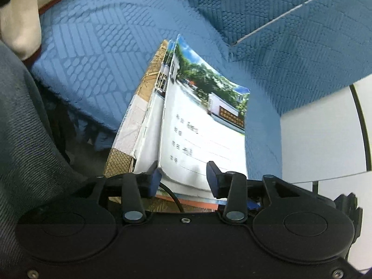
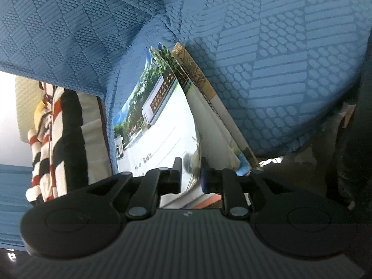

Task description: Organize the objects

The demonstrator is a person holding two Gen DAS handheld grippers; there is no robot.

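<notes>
in the left wrist view, the left gripper (image 1: 183, 177) is hovering with its jaws apart over the near edge of a stack of booklets (image 1: 202, 127), the blue pads (image 1: 155, 181) standing clear of the paper on both sides. the stack is lying tilted on the blue sofa cushion (image 1: 97, 53), with a tan-covered book (image 1: 148, 86) under the white ones.

in the right wrist view, the right gripper (image 2: 190, 174) is straddling the top booklet's (image 2: 160, 125) curled edge with a narrow gap; whether the pads are pressing on it is too unclear to tell. a striped cloth (image 2: 53, 139) is lying at the left.

with neither grip firm, the loose covers are likely to fan out and the stack to slide down the soft cushion.
</notes>
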